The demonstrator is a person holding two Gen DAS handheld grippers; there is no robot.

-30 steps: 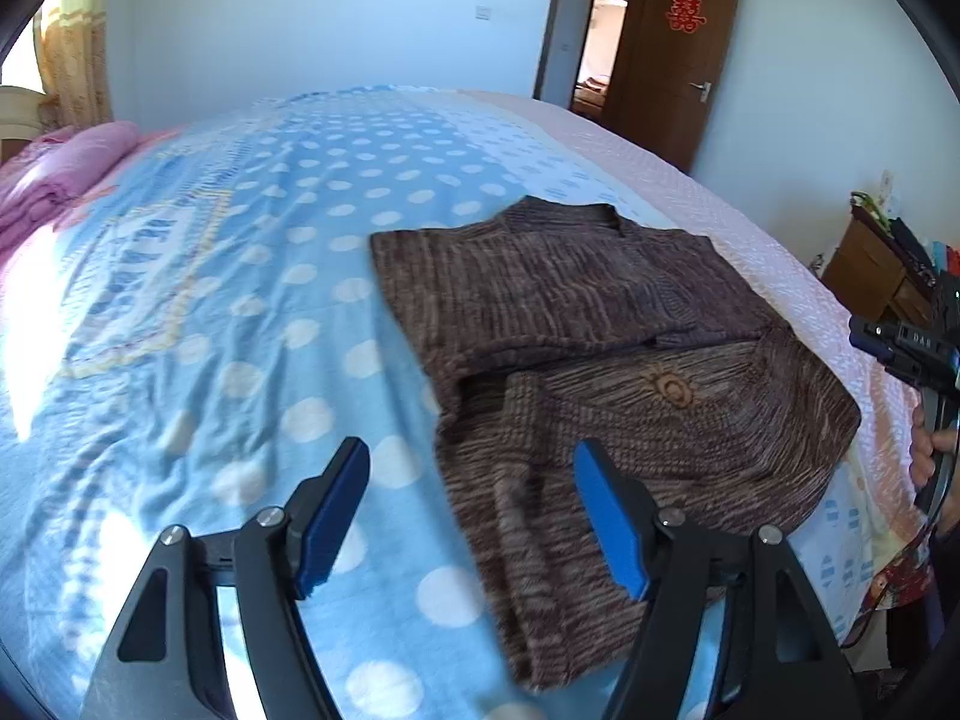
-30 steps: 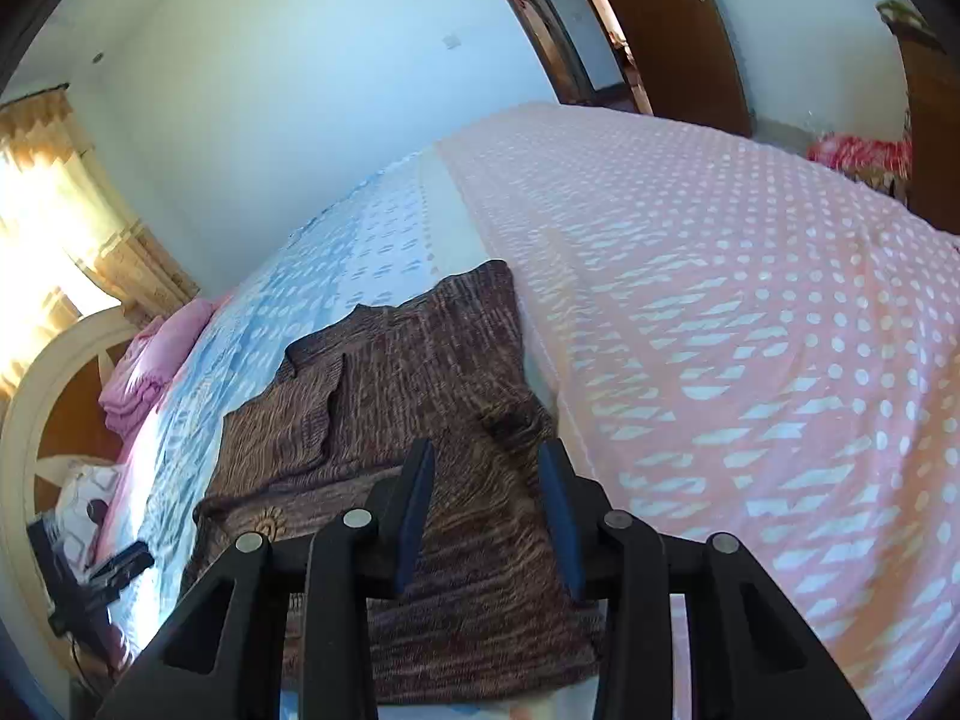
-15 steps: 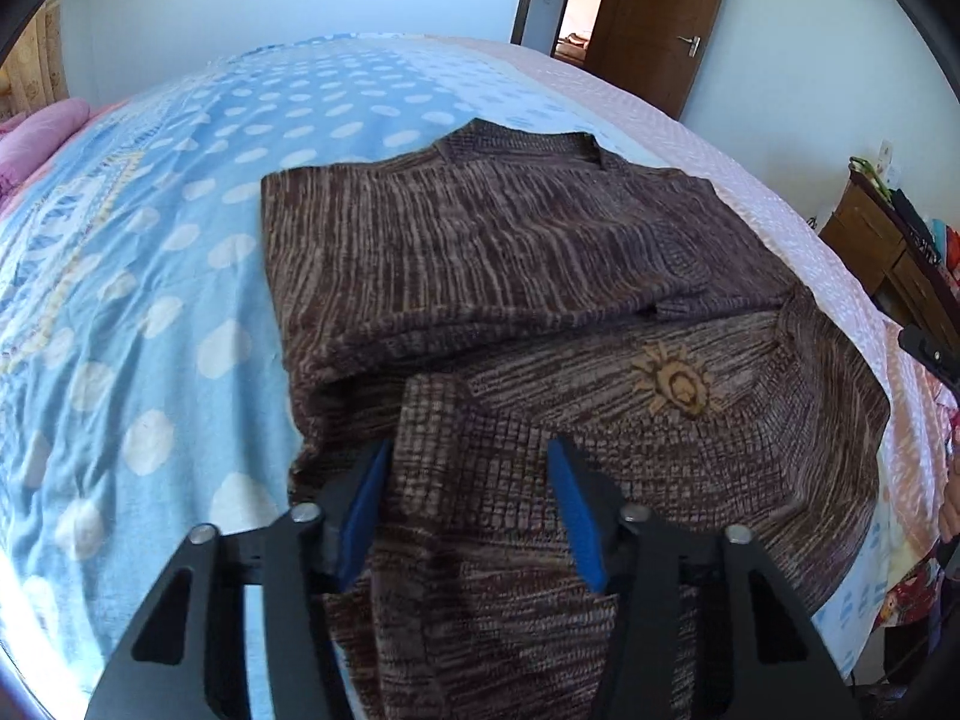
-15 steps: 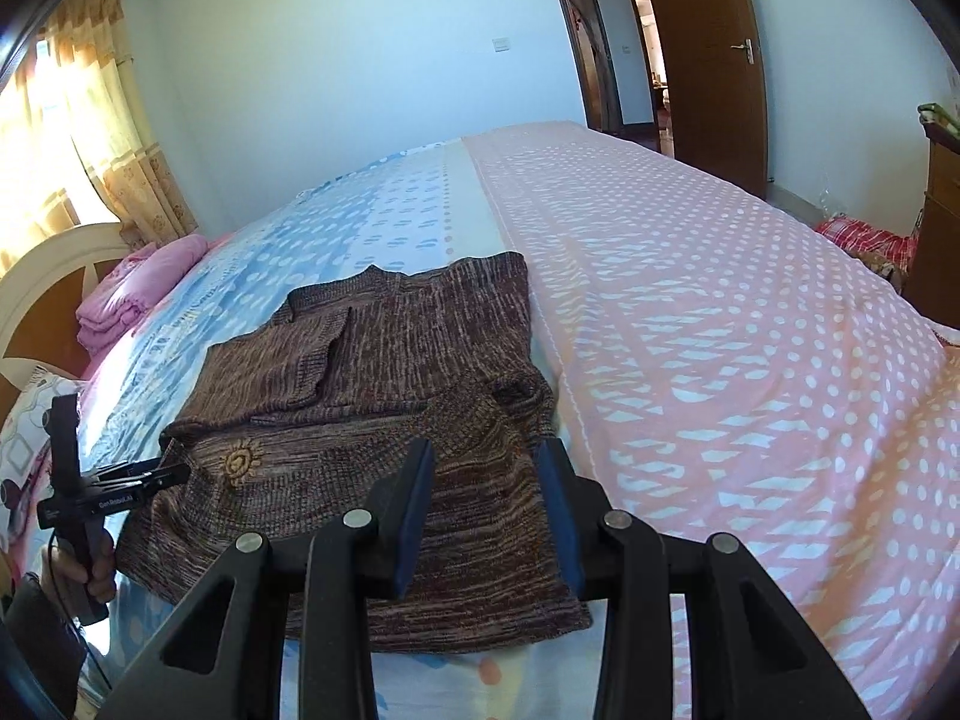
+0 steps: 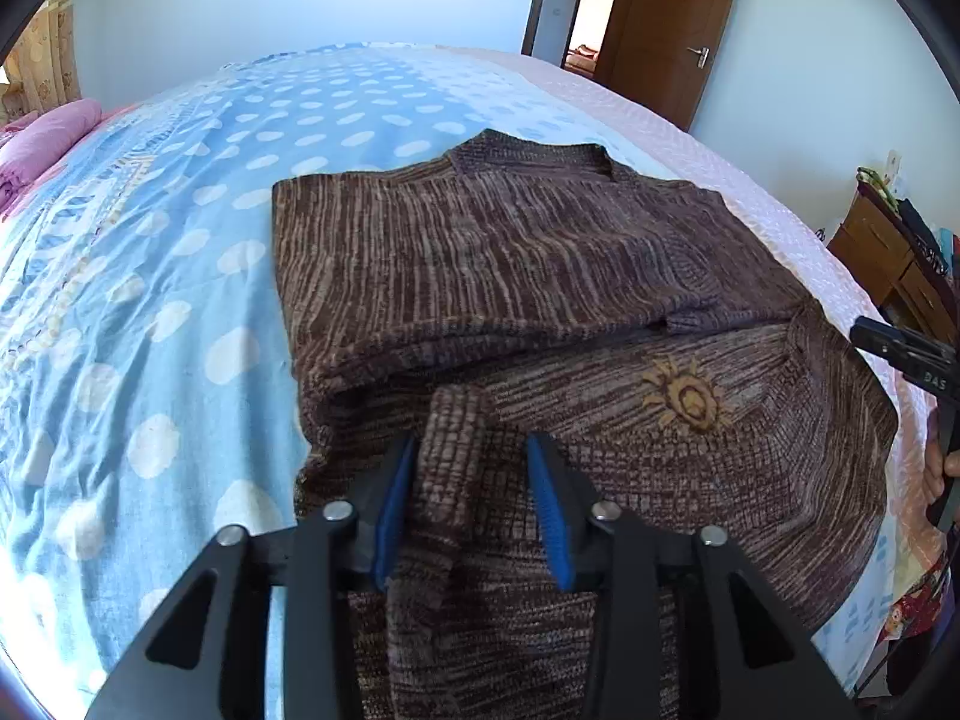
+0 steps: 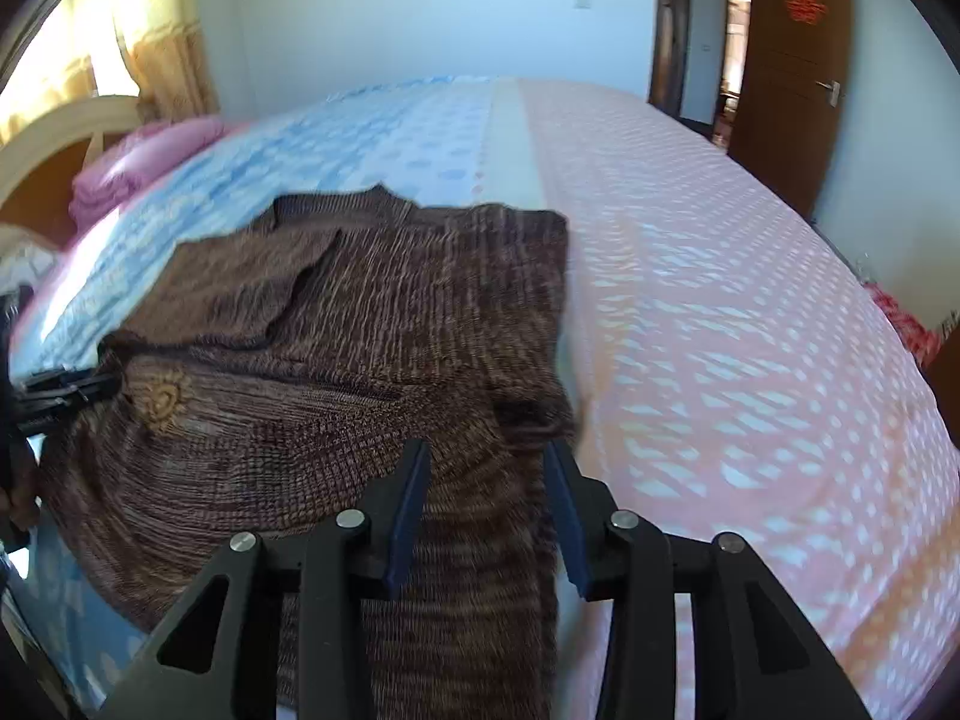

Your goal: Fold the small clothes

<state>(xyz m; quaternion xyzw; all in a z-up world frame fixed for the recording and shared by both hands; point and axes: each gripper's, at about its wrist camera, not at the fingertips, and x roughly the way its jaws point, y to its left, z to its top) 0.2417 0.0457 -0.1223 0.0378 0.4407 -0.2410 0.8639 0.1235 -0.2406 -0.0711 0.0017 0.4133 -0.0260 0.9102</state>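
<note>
Brown knit sweater (image 5: 540, 276) lies partly folded on the polka-dot bedspread (image 5: 150, 300), sun motif (image 5: 684, 399) facing up. Left gripper (image 5: 471, 474) is parted, fingers straddling the ribbed cuff (image 5: 453, 444). Right gripper (image 6: 486, 492) is parted too, over the sweater's near-right edge.

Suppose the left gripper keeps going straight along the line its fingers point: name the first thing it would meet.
The left gripper would first meet the ribbed sleeve cuff of the brown knitted sweater, lying between its open fingers. How far above the fabric it sits is unclear.
</note>
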